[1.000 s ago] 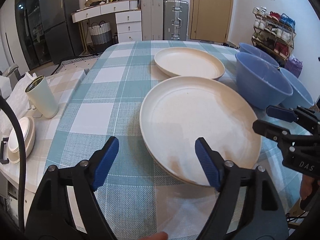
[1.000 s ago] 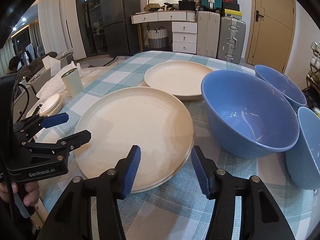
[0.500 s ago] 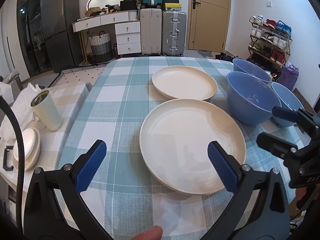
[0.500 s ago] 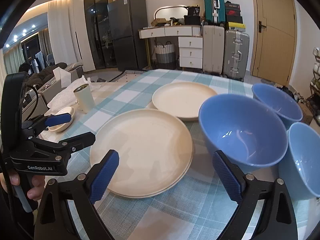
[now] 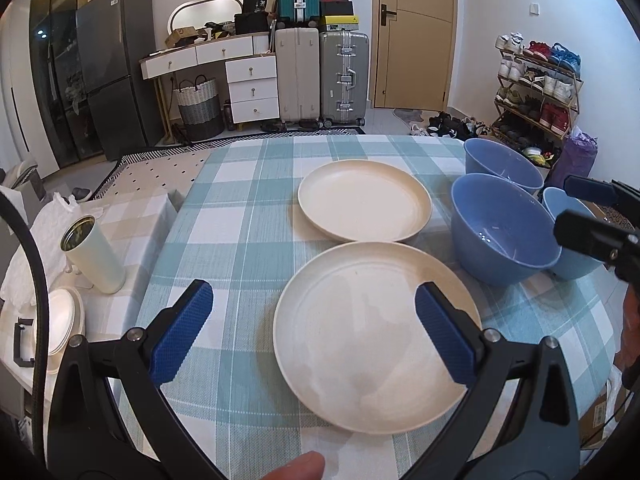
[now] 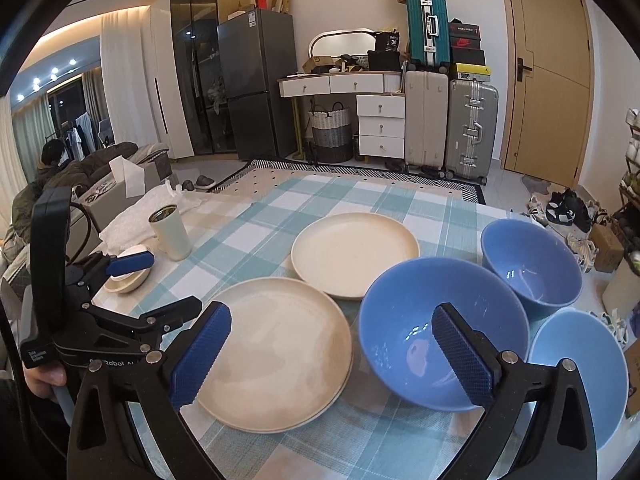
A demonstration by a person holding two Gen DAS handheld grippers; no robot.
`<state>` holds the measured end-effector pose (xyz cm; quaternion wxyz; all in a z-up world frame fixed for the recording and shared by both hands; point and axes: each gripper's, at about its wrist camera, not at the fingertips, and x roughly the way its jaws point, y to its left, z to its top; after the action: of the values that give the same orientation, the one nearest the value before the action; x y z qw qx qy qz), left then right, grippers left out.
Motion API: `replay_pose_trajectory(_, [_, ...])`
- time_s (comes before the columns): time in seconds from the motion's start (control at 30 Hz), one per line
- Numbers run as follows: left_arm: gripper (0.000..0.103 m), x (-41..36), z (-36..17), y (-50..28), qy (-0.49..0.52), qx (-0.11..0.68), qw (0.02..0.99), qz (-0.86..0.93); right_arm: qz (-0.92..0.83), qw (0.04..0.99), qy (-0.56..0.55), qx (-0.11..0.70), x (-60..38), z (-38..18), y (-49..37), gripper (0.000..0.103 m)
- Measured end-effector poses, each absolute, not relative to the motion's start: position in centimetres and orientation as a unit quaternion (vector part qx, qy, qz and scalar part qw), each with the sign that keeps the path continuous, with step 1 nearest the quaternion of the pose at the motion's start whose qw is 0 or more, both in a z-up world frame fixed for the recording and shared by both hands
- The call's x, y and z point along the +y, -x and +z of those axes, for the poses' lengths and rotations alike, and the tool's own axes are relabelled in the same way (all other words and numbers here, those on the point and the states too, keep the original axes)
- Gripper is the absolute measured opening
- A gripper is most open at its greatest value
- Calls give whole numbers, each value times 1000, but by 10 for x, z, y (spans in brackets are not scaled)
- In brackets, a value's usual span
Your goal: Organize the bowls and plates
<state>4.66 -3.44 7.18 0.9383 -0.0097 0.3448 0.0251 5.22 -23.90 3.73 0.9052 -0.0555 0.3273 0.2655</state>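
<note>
Hovering grippers: left gripper and right gripper both hang above the table with jaws spread wide and nothing between them.
Near plate: cream, flat on the checked cloth, closest to the person; in the right view its edge looks doubled, so it may be two plates stacked, though that is hard to confirm.
Big bowl: blue, just to the right of the near plate, rims close but whether they touch is unclear.
Far plate: behind the near plate, its front rim touching or slightly tucked under it.
Other bowls: a second bowl behind the big bowl, a third bowl to the right of it near the table edge.
Risk, plates: the flat rim gives the fingers little to bite, so a pinch could slip or shove the near plate into the far plate.
Risk, bowls: nudging the big bowl could push the third bowl off the edge.
Left view only: the shoe rack beyond the bowls.
Right view only: the third bowl's full inside, the sofa and the left gripper's side profile.
Both views: a cup left of the near plate.
</note>
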Motion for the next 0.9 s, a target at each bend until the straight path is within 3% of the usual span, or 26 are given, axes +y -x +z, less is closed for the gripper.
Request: replay_pose_trajectory(0.9, [101, -20, 48, -155, 43, 398, 916, 13, 247, 897, 45, 365, -241, 64, -162, 102])
